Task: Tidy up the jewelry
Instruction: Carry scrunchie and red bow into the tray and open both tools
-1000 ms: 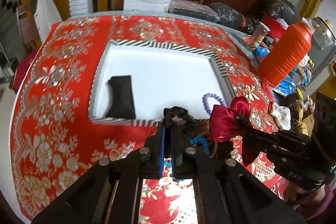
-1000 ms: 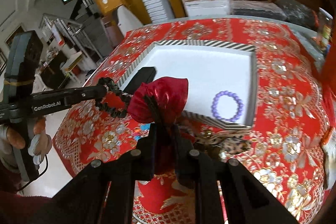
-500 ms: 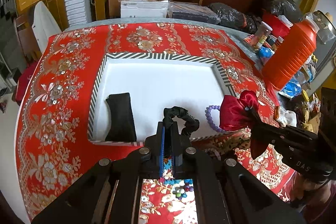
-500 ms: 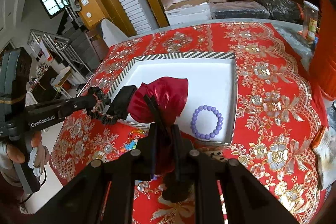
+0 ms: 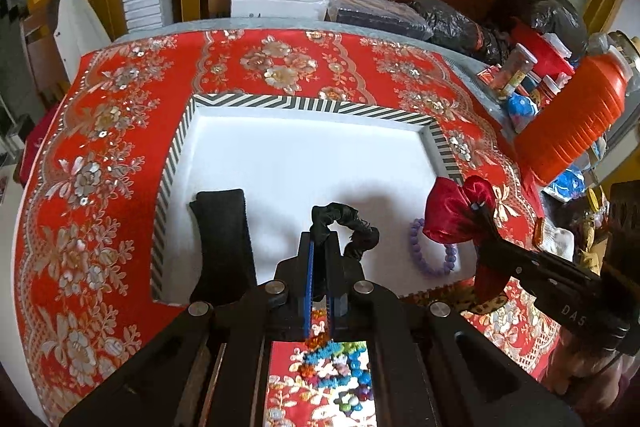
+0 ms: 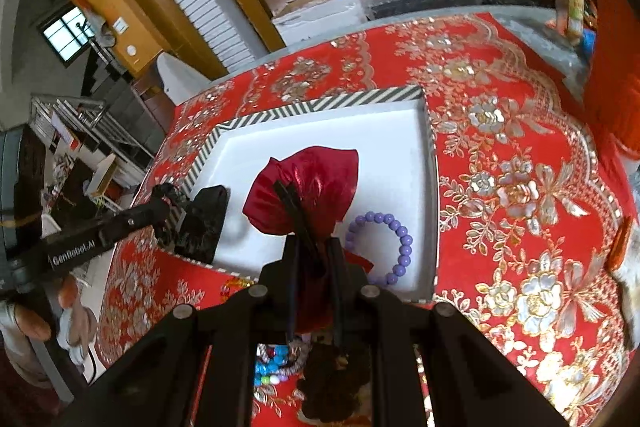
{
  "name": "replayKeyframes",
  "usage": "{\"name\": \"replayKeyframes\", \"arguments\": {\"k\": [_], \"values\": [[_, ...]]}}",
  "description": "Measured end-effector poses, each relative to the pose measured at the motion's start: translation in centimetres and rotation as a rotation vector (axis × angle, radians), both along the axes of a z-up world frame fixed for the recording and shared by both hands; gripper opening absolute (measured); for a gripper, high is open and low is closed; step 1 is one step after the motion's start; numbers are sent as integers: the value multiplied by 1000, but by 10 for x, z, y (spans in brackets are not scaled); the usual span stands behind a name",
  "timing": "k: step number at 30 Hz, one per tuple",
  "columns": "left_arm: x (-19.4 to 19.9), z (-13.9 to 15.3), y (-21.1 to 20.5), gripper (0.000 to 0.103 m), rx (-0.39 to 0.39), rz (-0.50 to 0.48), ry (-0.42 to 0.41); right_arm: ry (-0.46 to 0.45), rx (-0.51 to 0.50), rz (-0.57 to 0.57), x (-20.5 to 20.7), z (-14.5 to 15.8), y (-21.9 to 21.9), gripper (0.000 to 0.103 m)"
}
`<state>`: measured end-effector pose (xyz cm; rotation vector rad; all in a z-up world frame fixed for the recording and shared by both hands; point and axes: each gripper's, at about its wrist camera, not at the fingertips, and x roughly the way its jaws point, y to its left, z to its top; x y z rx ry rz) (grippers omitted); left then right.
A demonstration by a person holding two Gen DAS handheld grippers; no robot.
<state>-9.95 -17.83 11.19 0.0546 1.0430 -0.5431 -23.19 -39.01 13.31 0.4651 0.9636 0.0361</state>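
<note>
tray (image 5: pixel 312 103) far half: bare white floor, open from above | near left: black pouch (image 5: pixel 224 227) lies | near right: purple bead bracelet (image 5: pixel 432 251) lies | table right edge: orange bottle (image 5: pixel 576 123) and jars crowd it

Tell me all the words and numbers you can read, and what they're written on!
"GenRobot.AI" – on the left gripper, along its black arm.
"DAS" – on the right gripper, along its arm; cut off, possibly more.
Labels on the white box and the jars: too blurred to read.
</note>
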Motion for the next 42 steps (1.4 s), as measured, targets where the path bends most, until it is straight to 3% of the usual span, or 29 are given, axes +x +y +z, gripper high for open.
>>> {"name": "replayKeyframes", "arguments": {"k": [12, 29, 33, 38, 40, 42], "values": [[36, -37, -9, 0, 13, 4, 82, 49, 13, -44, 46, -24, -3, 13], [62, -77, -8, 0, 60, 30, 147, 177, -89, -124, 92, -76, -43, 14], [65, -77, -8, 18, 56, 35, 148, 190, -128, -97, 97, -75, -38, 23], [64, -70, -7, 21, 45, 54, 129, 167, -131, -87, 93, -66, -37, 25], [63, -65, -8, 21, 50, 54, 115, 150, -126, -91, 89, -60, -36, 38], [61, -61, -9, 21, 52, 52, 98, 133, -116, -97, 85, -55, -36, 46]]}}
